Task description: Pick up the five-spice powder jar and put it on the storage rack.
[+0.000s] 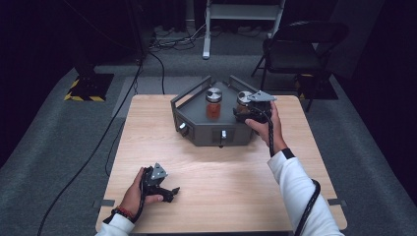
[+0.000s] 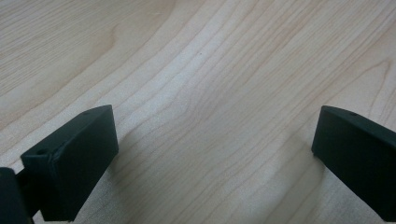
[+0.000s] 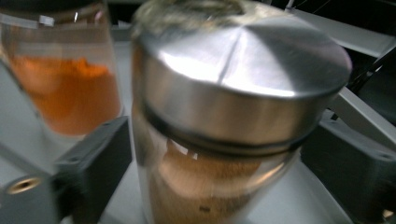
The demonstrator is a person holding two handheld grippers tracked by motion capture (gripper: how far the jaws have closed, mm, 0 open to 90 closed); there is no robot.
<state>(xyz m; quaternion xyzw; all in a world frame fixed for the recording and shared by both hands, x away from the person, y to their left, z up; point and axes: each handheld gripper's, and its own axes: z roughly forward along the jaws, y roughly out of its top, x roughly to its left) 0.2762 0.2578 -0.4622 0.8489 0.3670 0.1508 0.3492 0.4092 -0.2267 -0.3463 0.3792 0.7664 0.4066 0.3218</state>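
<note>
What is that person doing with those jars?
A person is working at a wooden table with a gripper in each hand. The right gripper has its fingers on either side of a jar of brownish powder with a silver lid, standing in a grey tray. A second jar with orange powder stands beside it. The left gripper rests open near the table's front, holding nothing.

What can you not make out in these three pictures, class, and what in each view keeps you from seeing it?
- High view: the right jar is mostly hidden behind the right hand-held gripper.
- Right gripper view: blur leaves it unclear whether the jaws touch the brown-powder jar; the orange-powder jar is cut off by the top and left edges.
- High view: the small fittings on the grey tray front are too small to identify.
</note>
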